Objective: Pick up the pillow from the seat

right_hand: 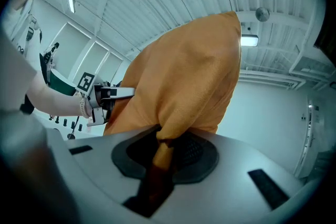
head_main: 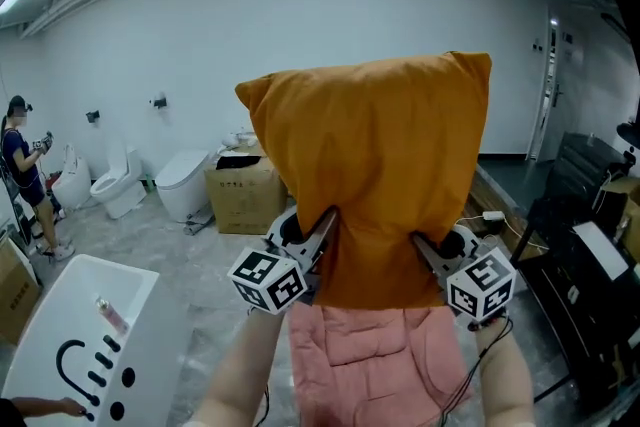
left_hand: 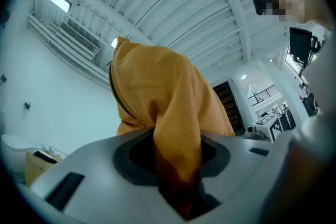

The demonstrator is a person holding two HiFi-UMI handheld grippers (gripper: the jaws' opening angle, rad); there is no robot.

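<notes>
Orange pillow [head_main: 380,155] hangs in the air above the pink seat [head_main: 370,365], clear of it. Left tool [head_main: 322,227] and right tool [head_main: 428,253] both clenched on fabric at its bottom edge.

Pink seat [head_main: 365,365]; grey floor [head_main: 190,265] bearing cardboard box [head_main: 245,193], white toilet [head_main: 185,183].

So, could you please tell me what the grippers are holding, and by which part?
Both hold the orange pillow by its bottom edge: the left gripper pinches the fabric towards the left end, the right gripper towards the right.
</notes>
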